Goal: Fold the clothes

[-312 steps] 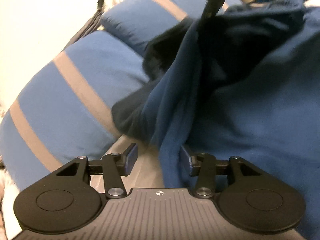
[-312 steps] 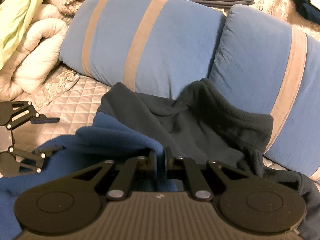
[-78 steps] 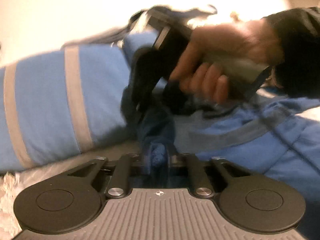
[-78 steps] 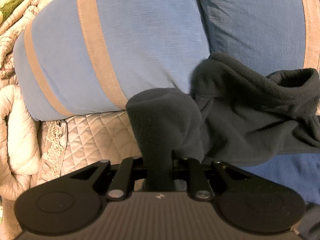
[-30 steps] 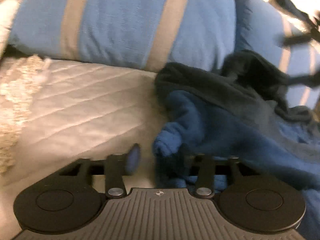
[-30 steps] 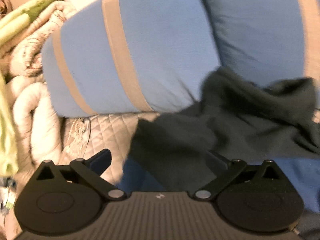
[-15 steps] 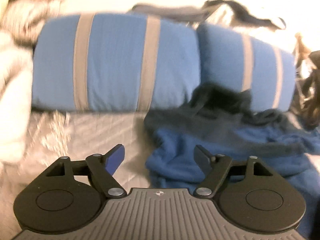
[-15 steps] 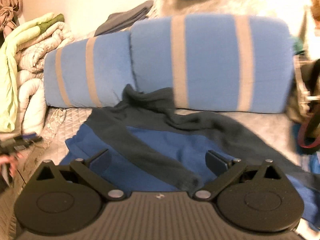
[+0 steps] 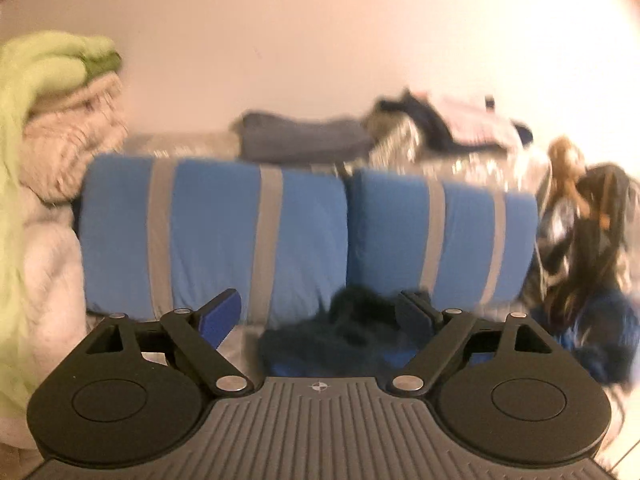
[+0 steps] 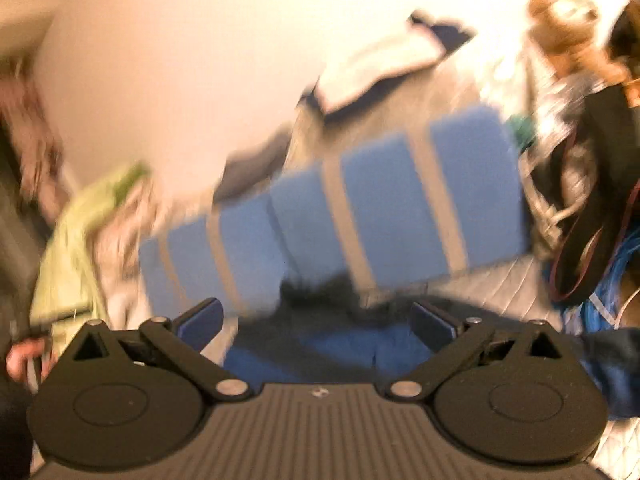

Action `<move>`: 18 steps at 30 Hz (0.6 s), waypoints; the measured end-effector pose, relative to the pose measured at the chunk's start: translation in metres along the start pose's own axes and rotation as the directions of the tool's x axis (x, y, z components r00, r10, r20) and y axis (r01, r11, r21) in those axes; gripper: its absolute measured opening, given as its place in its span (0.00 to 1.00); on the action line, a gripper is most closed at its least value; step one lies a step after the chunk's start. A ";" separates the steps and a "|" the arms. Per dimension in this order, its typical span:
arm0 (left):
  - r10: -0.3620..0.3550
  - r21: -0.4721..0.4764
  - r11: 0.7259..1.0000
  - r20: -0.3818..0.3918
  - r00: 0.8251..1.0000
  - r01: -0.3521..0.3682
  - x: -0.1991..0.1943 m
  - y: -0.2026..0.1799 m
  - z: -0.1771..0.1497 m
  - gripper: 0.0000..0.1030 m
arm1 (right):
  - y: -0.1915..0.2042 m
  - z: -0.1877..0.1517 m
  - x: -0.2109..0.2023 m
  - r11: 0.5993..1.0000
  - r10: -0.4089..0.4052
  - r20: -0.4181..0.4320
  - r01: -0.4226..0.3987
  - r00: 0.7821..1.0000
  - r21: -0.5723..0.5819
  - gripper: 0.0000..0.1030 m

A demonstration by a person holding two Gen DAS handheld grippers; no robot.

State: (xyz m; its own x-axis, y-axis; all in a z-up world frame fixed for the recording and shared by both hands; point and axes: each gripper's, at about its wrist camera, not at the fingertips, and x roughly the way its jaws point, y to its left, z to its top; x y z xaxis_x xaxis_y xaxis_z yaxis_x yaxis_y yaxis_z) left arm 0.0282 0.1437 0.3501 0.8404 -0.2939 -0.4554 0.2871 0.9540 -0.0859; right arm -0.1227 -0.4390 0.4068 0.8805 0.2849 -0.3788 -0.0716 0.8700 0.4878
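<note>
My left gripper is opening, my right gripper spread, both empty; the fleece top, soft and limp on the bed, wants pinching at its near hem.

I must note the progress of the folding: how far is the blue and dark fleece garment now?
Done: little that shows; the fleece garment lies spread and rumpled on the bed in front of the striped blue pillows, with no neat fold visible. In hand: nothing; the left claw is opening and empty, and the right claw is open and empty. Left: take the garment again and fold it.
</note>
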 end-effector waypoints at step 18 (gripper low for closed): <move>-0.037 0.083 0.996 -0.083 0.996 0.044 0.125 -0.044 -0.143 0.85 | -0.226 -0.116 -0.020 0.831 -0.519 0.078 0.482 0.851 0.277 0.99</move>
State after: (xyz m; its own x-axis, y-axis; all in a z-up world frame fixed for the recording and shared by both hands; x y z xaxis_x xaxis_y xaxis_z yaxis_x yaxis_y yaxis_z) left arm 0.0551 0.0734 0.1702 0.7881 -0.3230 -0.5239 0.3607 0.9321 -0.0322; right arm -0.1784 -0.5946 0.2126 0.8230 -0.2409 -0.5144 0.4947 0.7492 0.4405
